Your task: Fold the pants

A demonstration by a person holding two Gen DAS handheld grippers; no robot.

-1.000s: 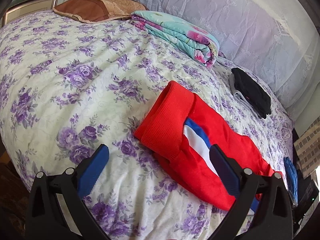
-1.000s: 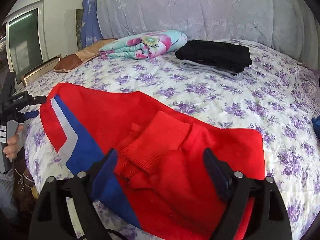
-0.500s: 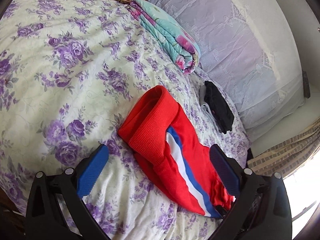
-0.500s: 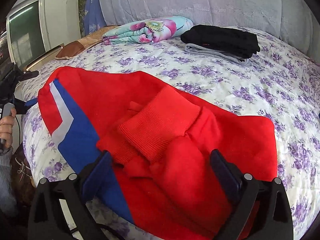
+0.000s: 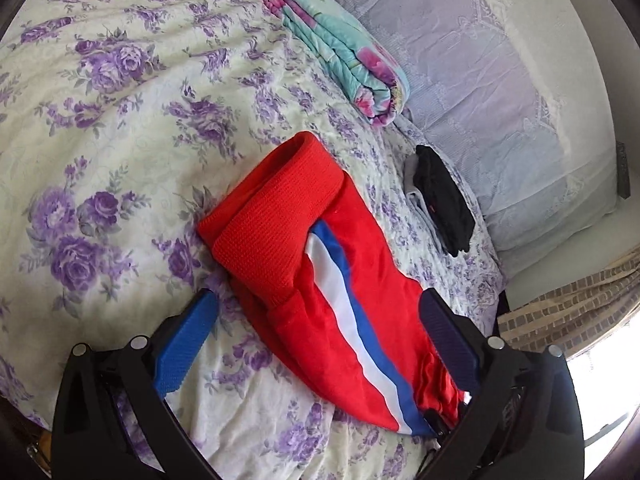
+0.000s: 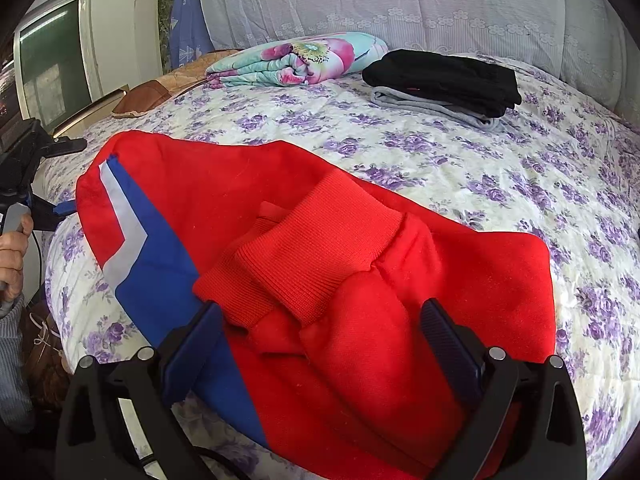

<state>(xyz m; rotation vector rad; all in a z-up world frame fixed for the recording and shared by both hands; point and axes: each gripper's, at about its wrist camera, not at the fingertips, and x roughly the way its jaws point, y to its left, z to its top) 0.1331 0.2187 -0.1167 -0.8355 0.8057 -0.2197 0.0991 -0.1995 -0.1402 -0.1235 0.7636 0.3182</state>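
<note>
Red pants point(image 5: 320, 264) with a blue and white side stripe lie folded on the floral bed. Their ribbed cuffs point(image 5: 276, 208) rest on top at the near end. My left gripper point(image 5: 316, 316) is open just above the pants, its fingers either side of the cloth, holding nothing. In the right wrist view the same pants point(image 6: 320, 280) fill the foreground with the cuffs point(image 6: 316, 256) bunched on top. My right gripper point(image 6: 320, 328) is open, jaws wide apart over the red cloth, gripping nothing. The left gripper's body point(image 6: 28, 160) shows at the far left edge.
A folded turquoise floral quilt point(image 6: 296, 60) and a stack of folded black and grey clothes point(image 6: 444, 84) lie near the padded headboard point(image 6: 400, 0). A brown pillow point(image 6: 148, 96) lies at the bed's far left. The bed edge drops off by the pants.
My left gripper has tilted and moved in over the pants, which now sit between its fingers. My right gripper has moved closer over the cuffs. The pants have not visibly moved.
</note>
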